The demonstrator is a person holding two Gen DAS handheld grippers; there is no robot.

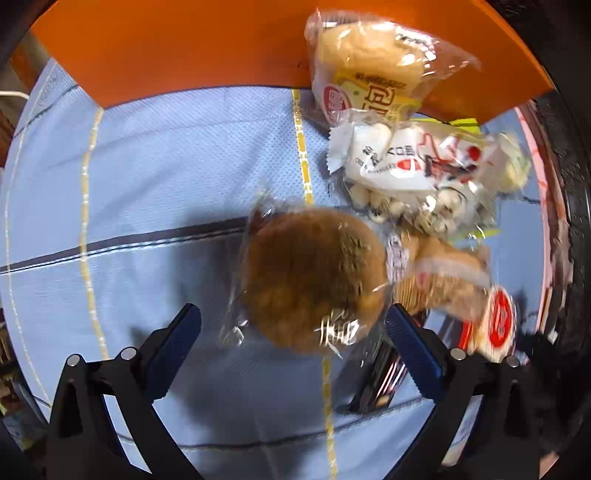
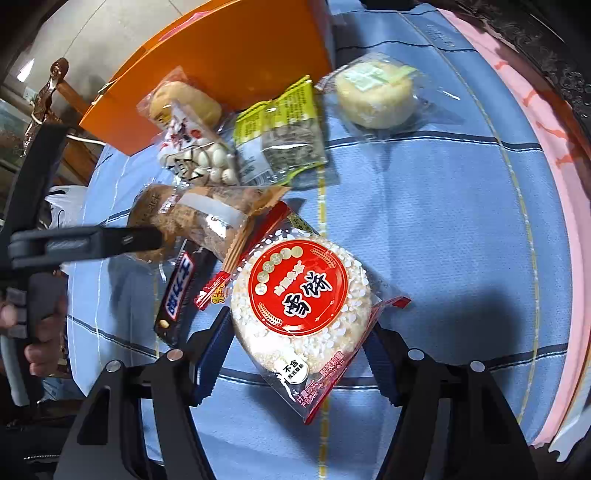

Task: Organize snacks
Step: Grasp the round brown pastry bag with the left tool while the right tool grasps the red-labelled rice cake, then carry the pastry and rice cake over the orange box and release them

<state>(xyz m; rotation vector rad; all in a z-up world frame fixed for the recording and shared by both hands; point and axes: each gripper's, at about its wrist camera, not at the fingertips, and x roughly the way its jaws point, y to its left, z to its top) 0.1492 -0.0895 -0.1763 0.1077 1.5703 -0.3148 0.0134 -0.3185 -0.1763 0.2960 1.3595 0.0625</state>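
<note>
Rice cake (image 2: 301, 301) on tablecloth (image 2: 424, 221), chocolate bar (image 2: 179, 291) left, box (image 2: 236, 55) behind

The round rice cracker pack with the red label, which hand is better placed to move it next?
Right. The right tool is closed on the rice cracker pack, one finger on each side. The left tool hangs open over a brown bun.

The desk (image 2: 424, 229) is covered by a light blue cloth (image 1: 166, 166) crossed by dark blue and yellow stripes, with a pink band (image 2: 546, 192) along its curved far edge. Beyond the desk's left side stands carved brown wooden furniture (image 2: 48, 92), with a pale tiled floor (image 2: 92, 33) behind it. The light is bright, and it throws soft shadows on the cloth.
</note>
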